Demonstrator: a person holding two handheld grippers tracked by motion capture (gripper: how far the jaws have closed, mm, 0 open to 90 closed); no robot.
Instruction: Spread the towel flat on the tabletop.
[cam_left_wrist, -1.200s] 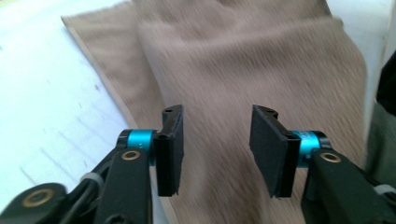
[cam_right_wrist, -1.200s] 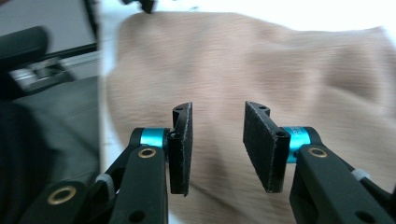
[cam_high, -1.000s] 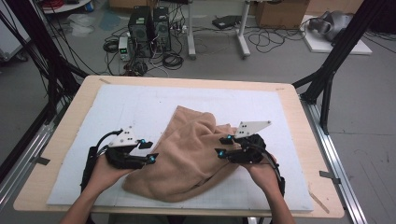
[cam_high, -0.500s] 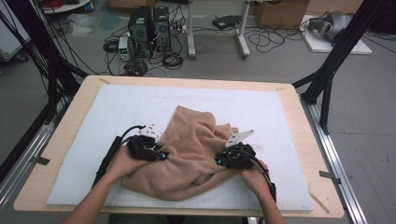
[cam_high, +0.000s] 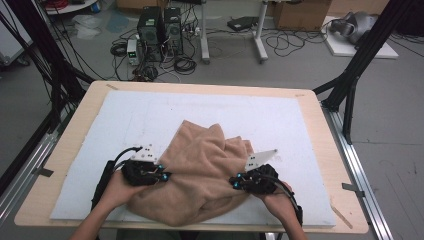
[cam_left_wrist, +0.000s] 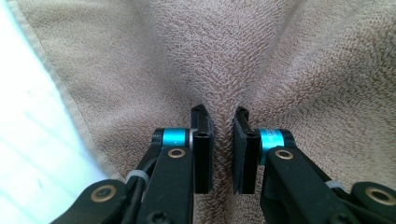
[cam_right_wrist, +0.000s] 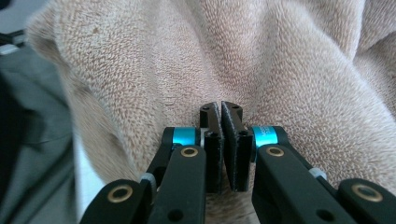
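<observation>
Looking down from the high view, a crumpled tan towel (cam_high: 200, 175) lies on the white mat (cam_high: 150, 115) toward the near side of the surface (cam_high: 70, 150), bunched in loose folds. The left tool (cam_high: 166, 176) bites into its left edge and the right tool (cam_high: 234, 182) into its right, each held by a hand coming in from below.

In the left gripper view, the left tool (cam_left_wrist: 223, 140) has just been closing and now pinches a raised ridge of towel (cam_left_wrist: 224, 56) between its pads, with the hemmed edge and the mat (cam_left_wrist: 28, 140) off to the left.

In the right gripper view, the right tool (cam_right_wrist: 220, 140) has closed to a near-touching pinch on a thin fold of towel (cam_right_wrist: 233, 56).

The step in hand looks like the grasp itself, both sides now caught. The next move likely calls for lifting and drawing the hands apart evenly, so the cloth opens without slipping from either thin pinch.
</observation>
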